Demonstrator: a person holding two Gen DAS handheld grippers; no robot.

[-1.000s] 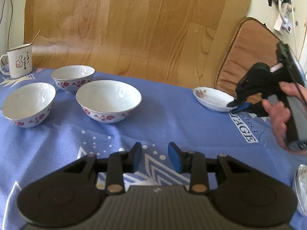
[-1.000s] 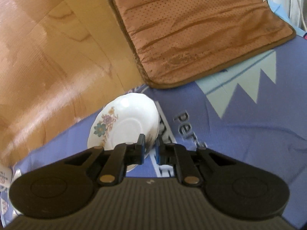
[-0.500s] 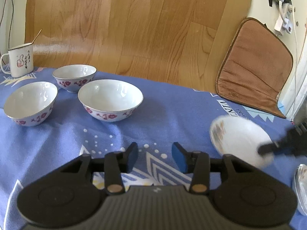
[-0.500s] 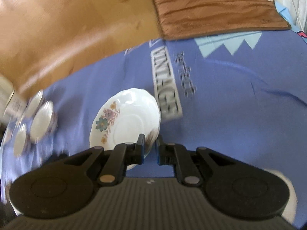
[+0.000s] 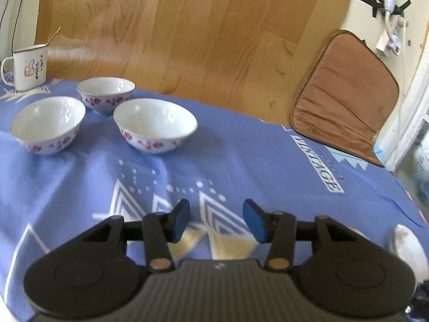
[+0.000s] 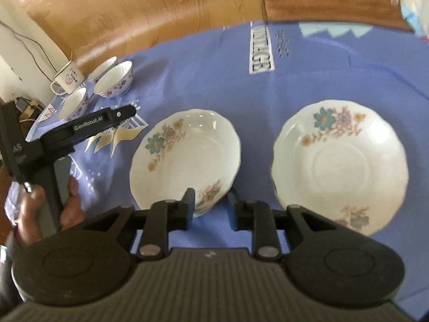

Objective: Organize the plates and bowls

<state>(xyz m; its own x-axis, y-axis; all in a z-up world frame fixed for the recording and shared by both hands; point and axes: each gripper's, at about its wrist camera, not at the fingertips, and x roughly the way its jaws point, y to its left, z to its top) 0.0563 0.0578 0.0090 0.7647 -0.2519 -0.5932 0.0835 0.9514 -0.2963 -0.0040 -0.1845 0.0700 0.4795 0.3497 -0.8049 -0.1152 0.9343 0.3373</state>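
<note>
Two white floral plates lie on the blue cloth in the right wrist view: the left plate [image 6: 185, 158] and the right plate [image 6: 340, 166]. My right gripper [image 6: 210, 204] is open, its jaws straddling the near rim of the left plate without gripping it. My left gripper [image 5: 215, 221] is open and empty above the cloth; it also shows in the right wrist view [image 6: 80, 128]. Three white bowls with red flowers stand far left: the near bowl [image 5: 155, 124], the left bowl [image 5: 47, 124] and the back bowl [image 5: 106, 94]. A plate edge [image 5: 410, 249] shows at the lower right.
A white enamel mug [image 5: 28, 67] stands behind the bowls at the table's far left. A brown cushion [image 5: 346, 96] leans at the back right. The wooden floor [image 5: 187, 32] lies beyond the table's far edge. The cloth carries a VINTAGE label [image 6: 261, 51].
My right gripper carried the floral plate from the far edge near the cushion back toward the near side, set it beside the other plate and opened. My left gripper opened slightly wider.
</note>
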